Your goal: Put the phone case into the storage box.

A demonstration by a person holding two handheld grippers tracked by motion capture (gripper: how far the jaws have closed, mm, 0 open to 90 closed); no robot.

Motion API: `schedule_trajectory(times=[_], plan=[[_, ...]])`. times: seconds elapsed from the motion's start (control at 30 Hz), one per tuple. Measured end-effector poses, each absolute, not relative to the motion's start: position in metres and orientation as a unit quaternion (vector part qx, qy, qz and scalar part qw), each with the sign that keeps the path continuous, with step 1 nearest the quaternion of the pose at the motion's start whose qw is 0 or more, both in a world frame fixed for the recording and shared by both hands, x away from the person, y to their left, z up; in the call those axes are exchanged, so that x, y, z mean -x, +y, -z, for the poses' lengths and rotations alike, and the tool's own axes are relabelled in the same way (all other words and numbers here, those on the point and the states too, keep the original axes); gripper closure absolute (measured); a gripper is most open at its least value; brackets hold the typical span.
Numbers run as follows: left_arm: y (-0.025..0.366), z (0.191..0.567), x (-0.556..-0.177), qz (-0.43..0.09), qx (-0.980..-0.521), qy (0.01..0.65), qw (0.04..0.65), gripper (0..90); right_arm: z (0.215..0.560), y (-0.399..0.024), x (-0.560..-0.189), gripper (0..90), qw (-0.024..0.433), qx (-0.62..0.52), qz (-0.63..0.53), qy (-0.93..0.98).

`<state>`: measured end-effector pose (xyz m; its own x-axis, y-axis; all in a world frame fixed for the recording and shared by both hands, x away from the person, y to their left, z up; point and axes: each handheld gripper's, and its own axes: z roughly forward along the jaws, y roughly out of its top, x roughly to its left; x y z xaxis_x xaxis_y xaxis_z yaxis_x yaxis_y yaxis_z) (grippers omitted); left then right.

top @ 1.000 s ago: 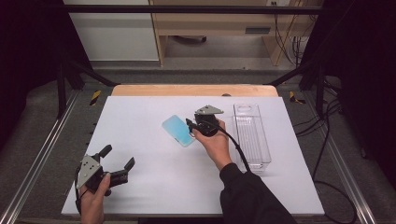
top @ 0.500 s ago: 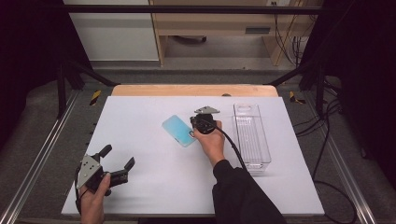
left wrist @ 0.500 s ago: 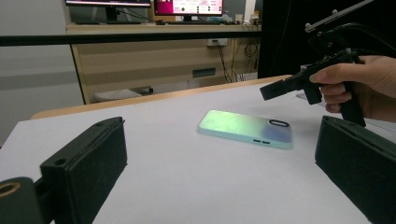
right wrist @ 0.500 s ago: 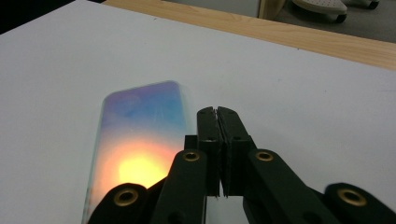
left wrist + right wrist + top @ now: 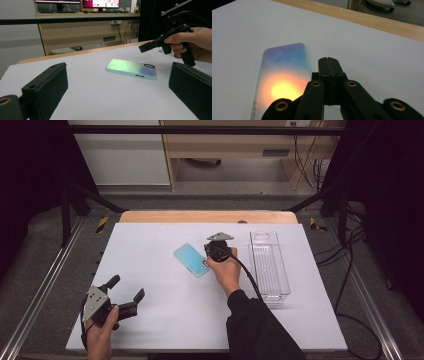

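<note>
Pale turquoise is the colour of the phone case (image 5: 192,259), which lies flat near the middle of the white surface (image 5: 150,240), a little closer to the far edge than to the near one, and turned at an angle to the edges. In the left gripper view the case (image 5: 131,68) shows a small oval ring near one end and a soft green and violet shine on its back. The right tongs (image 5: 208,256) are held in the person's right hand (image 5: 226,270) just beside the right side of the case. In the right gripper view the right tongs (image 5: 329,62) have just been closing, and now the two black jaws meet each other with nothing between them; they stand just beside the long edge of the case (image 5: 283,75), over the bare surface, and I cannot tell if they touch the case. The left tongs (image 5: 126,293) rest near the front left corner of the surface, well apart from the case, with the jaws spread wide and empty. A clear plastic box (image 5: 270,267) stands along the right side of the surface, near the right hand.
</note>
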<state>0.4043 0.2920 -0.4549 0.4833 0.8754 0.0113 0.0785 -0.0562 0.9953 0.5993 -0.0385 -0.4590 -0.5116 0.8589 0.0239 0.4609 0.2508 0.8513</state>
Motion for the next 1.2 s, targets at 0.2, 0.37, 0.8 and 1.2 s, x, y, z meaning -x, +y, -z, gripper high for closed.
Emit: schedule_trajectory(times=[0.2, 0.37, 0.8, 1.2], plan=[[0.293, 0.455, -0.404, -0.345, -0.638, 0.374, 0.577, 1.8, 0.458, -0.034, -0.608, 90.0, 0.24, -0.428, -0.416, 0.766], [0.293, 0.455, -0.404, -0.346, -0.638, 0.374, 0.577, 1.8, 0.464, -0.034, -0.618, 90.0, 0.237, -0.436, -0.41, 0.765], [0.292, 0.454, -0.404, -0.345, -0.639, 0.372, 0.579, 1.9, 0.485, -0.029, -0.631, 90.0, 0.22, -0.444, -0.39, 0.776], [0.29, 0.454, -0.404, -0.345, -0.643, 0.369, 0.576, 1.9, 0.488, -0.029, -0.632, 90.0, 0.203, -0.437, -0.386, 0.787]])
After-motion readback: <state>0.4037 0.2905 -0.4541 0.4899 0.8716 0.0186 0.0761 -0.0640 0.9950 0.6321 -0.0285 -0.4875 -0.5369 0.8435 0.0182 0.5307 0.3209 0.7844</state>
